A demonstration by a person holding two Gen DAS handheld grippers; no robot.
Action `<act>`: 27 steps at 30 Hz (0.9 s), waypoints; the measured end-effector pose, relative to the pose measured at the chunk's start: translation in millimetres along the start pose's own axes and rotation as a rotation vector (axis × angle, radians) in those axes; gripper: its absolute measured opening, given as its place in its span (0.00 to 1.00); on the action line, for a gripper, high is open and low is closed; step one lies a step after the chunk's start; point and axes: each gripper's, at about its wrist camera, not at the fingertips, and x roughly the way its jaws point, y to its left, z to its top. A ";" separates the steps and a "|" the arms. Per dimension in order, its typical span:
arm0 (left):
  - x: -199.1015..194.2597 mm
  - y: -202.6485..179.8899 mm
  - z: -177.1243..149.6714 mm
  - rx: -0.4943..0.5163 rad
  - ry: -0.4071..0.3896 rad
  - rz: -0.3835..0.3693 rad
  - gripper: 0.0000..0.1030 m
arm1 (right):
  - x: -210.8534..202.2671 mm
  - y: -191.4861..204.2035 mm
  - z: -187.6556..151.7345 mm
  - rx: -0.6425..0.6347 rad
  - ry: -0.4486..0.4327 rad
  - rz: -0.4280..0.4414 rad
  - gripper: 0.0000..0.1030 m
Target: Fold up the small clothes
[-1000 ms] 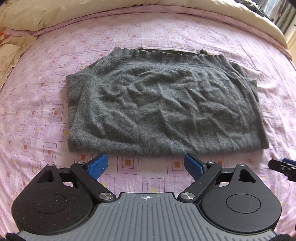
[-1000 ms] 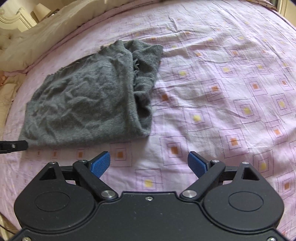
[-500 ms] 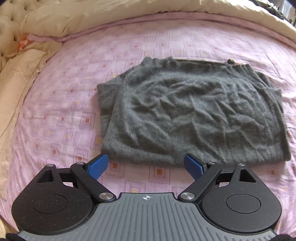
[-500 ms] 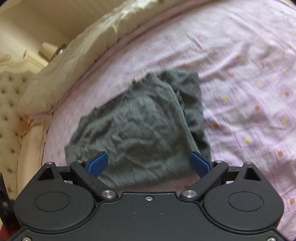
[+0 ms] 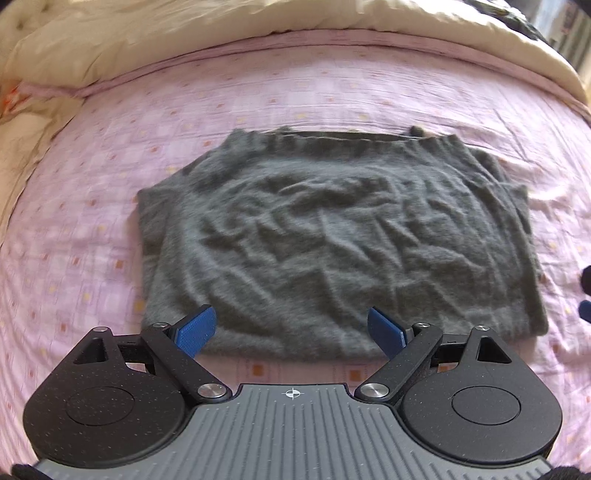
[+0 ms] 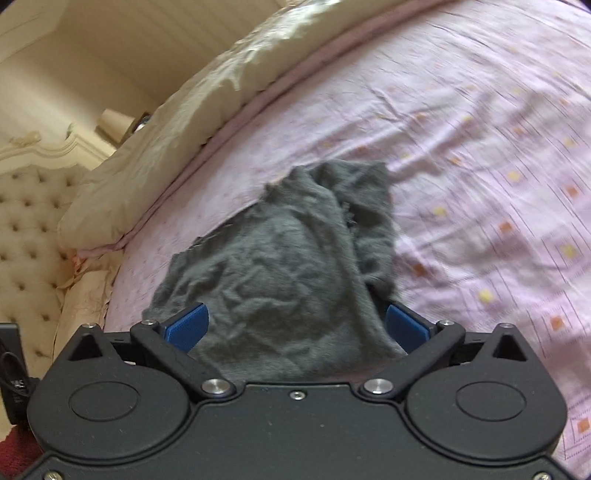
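Blue ribbed pads point(image 5: 195, 328) tip the 2 fingers of the left gripper point(image 5: 291, 328), and they stand wide apart with nothing between them but air, hanging just over the near hem of a grey knitted sweater point(image 5: 332, 240). The right gripper point(image 6: 295, 325) has the same blue pads point(image 6: 186, 326), also spread wide and gripping nothing, with the sweater's near edge point(image 6: 280, 280) showing in the gap. From the left wrist view the sweater lies flat and rumpled, folded into a rough rectangle, its ribbed band at 12 o'clock and a folded-in layer peeking out along the 9 o'clock side. From the right wrist view a loose flap sticks out toward 1 o'clock. It rests on a pink bedsheet point(image 5: 92, 229) printed with small squares. A cream duvet point(image 5: 184, 33) is bunched along the far edge from 10 to 2 o'clock, and a tufted cream headboard point(image 6: 26, 229) stands at 9 o'clock in the right wrist view.
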 end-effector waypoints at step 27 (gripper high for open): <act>103.4 1.2 66.8 0.032 0.030 -0.043 0.87 | 94.5 -35.7 46.8 -0.020 0.156 0.126 1.00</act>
